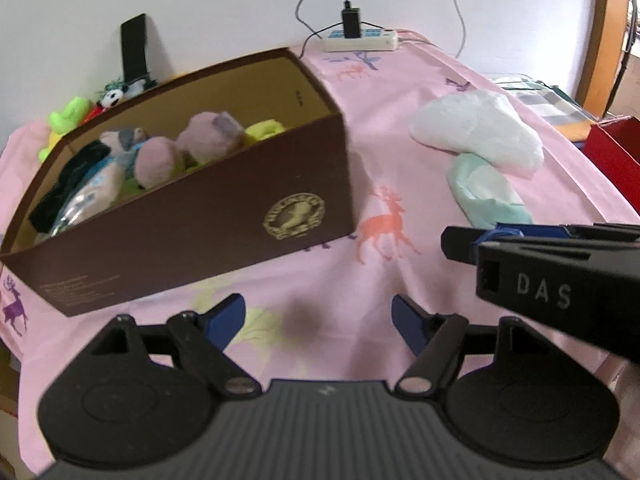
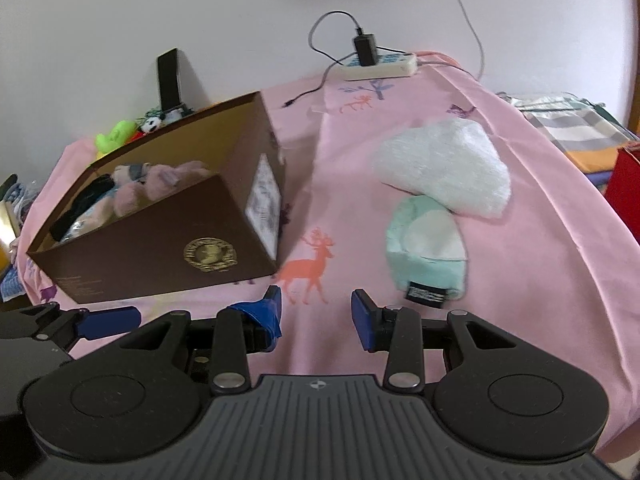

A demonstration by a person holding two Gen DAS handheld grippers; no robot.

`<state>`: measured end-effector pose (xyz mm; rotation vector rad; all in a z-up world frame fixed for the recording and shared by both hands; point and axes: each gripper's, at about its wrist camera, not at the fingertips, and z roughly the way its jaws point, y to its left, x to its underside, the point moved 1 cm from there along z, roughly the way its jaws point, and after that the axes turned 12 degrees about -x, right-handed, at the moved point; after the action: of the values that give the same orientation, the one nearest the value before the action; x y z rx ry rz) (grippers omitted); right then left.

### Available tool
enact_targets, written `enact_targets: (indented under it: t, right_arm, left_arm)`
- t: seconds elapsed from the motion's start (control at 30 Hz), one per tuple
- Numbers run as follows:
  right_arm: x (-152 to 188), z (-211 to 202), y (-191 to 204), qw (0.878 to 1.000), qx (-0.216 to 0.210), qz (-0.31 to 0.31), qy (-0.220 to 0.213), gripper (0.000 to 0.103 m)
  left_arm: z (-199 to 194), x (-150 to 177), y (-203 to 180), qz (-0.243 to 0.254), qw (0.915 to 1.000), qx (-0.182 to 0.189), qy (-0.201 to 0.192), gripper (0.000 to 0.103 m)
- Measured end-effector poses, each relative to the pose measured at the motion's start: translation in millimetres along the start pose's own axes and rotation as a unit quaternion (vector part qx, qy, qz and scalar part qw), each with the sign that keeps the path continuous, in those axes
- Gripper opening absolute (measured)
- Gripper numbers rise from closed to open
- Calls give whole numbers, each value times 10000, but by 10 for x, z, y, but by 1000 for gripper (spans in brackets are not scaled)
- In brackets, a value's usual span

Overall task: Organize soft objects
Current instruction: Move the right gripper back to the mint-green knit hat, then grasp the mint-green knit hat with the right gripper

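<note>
- Both claws are empty: left gripper (image 1: 319, 316) has its jaws spread wide over bare pink bedsheet (image 1: 400, 152); right gripper (image 2: 316, 308) has its jaws parted more narrowly, nothing between them.
- Target location: the mint slipper (image 2: 426, 248) lies sole-side up just ahead and to the right of my right gripper, its heel tag nearest me. The white fluffy slipper (image 2: 444, 168) rests beyond it, overlapping its far end.
- Destination: the brown box (image 2: 168, 240) stands to the left, open-topped and already holding several plush toys (image 2: 140, 188).
- Risk, double pick: closing near the overlap may drag the white slipper along with the mint one. Grip at the near heel instead.
- Risk, cloth snag: a low approach could pinch the sheet with the slipper and pull it, shifting the box.
- Risk, collision: my claws sit close together; crossing toward the box may bring them into contact.
- Risk, overflow: the box looks fairly full; a bulky slipper may perch on the toys and roll out.
</note>
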<state>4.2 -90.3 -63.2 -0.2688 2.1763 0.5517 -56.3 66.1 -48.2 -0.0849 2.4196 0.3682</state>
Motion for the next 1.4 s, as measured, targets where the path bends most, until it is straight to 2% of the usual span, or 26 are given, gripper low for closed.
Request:
enact_targets:
  t: [0.3, 0.43, 0.7, 0.83, 1.03, 1.27, 1.4]
  right_arm:
    - [-81, -9, -404, 9992, 192, 338, -82, 22]
    - [-163, -45, -624, 9980, 300, 531, -181, 22]
    - [-345, -72, -1002, 9951, 429, 818, -357, 22]
    - [-398, -15, -1125, 9939, 334, 1010, -305, 22]
    - [-413, 103, -1227, 9931, 181, 1152, -153, 22]
    - [-393, 290, -1284, 9889, -220, 1467, 78, 22]
    - [-400, 323, -1274, 9888, -291, 1462, 21, 22]
  left_arm:
    - [40, -96, -350, 290, 9984, 416, -256, 74]
    - [52, -203, -509, 399, 9956, 692, -488, 74]
    - [189, -415, -772, 532, 9900, 1121, -670, 75]
    - [310, -479, -886, 646, 9876, 1255, -684, 75]
    - [546, -529, -930, 516, 9861, 1495, -509, 75]
    - [680, -579, -964, 541, 9794, 1873, -520, 75]
    - [727, -588, -1014, 513, 9744, 2136, -473, 75]
